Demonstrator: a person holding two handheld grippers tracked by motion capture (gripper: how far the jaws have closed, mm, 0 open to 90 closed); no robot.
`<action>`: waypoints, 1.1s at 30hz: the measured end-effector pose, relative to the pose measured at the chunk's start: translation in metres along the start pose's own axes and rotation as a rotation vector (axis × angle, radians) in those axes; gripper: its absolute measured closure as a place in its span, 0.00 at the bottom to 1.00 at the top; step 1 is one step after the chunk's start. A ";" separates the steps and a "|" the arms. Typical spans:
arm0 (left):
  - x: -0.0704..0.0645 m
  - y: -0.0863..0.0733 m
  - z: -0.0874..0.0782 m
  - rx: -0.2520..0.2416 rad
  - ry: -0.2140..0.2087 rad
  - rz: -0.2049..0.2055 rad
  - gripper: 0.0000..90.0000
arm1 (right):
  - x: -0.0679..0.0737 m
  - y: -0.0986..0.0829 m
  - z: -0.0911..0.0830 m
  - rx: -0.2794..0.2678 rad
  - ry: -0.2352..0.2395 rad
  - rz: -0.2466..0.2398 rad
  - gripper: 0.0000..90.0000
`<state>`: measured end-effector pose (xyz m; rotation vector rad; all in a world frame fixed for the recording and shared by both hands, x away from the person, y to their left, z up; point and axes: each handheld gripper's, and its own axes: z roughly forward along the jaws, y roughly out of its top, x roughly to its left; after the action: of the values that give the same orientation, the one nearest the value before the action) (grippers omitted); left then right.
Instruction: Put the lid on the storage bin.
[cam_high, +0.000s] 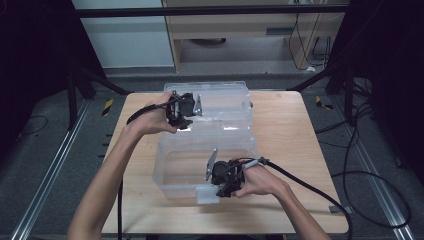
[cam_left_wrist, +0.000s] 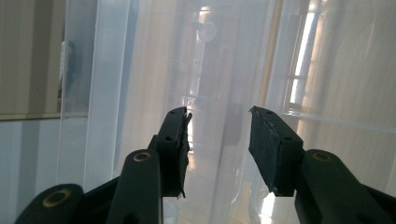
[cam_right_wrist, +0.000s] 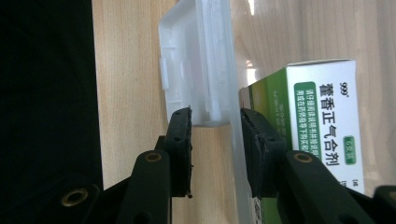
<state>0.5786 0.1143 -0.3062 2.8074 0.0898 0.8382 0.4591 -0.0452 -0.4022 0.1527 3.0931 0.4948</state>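
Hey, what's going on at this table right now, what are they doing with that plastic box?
A person holds a gripper in each hand at a clear plastic storage box on a wooden table. The left gripper sits at the open lid, jaws apart. The right gripper straddles the box's front latch, jaws spread either side of it. A green and white medicine carton lies inside.

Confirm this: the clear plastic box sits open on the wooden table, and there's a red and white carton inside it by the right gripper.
One detail is off: the carton is green and white, not red and white, as the right gripper view shows. The rest holds: the clear plastic box sits open on the wooden table, the carton beside the right gripper.
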 end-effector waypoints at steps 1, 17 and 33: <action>0.000 0.000 0.001 0.003 0.001 0.003 0.64 | 0.000 0.000 0.000 0.001 0.001 -0.002 0.73; -0.002 0.003 0.010 0.030 -0.003 0.035 0.75 | 0.000 0.000 0.000 -0.001 -0.003 -0.011 0.73; -0.006 0.011 0.007 0.092 0.005 0.116 0.84 | 0.001 0.000 0.000 0.003 -0.009 -0.010 0.74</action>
<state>0.5772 0.1013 -0.3131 2.9202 -0.0350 0.8883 0.4582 -0.0456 -0.4019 0.1391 3.0845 0.4876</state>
